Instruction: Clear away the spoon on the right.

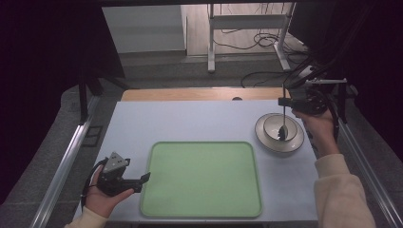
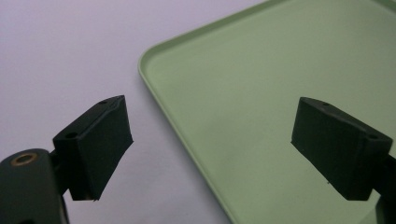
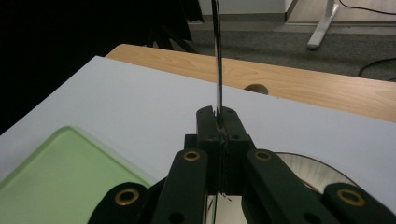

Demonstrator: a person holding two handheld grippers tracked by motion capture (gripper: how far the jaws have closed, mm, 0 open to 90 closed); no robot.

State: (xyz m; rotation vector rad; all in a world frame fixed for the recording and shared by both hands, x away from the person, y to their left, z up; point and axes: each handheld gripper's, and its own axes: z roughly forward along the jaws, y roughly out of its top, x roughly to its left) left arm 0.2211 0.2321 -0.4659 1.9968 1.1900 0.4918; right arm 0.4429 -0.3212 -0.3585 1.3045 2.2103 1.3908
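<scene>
so the right gripper [image 1: 284,102] is up over the far right part of the table [image 1: 190,121], jaws squeezed together on the thin metal handle of a spoon [image 1: 283,118]. the handle runs straight down from the jaws, and the spoon's dark end sits inside the bowl [image 1: 279,127] directly below the gripper. can't really tell from the high view if the tip is touching the bottom of the bowl or just hanging in it, it's too small. the bowl sits on a pale plate [image 1: 266,142], also right under that gripper. in the right gripper view the handle [image 3: 216,60] pokes up past the pinched jaws, with the wooden table edge [image 3: 299,86] beyond it. the left gripper [image 1: 142,180] rests in the person's left hand [image 1: 102,199] at the near left, jaws spread wide apart with nothing between them. the green tray [image 1: 202,178] is just beside its jaw tips, and in the left gripper view one corner of the tray [image 2: 154,60] lies ahead of the open jaws.
</scene>
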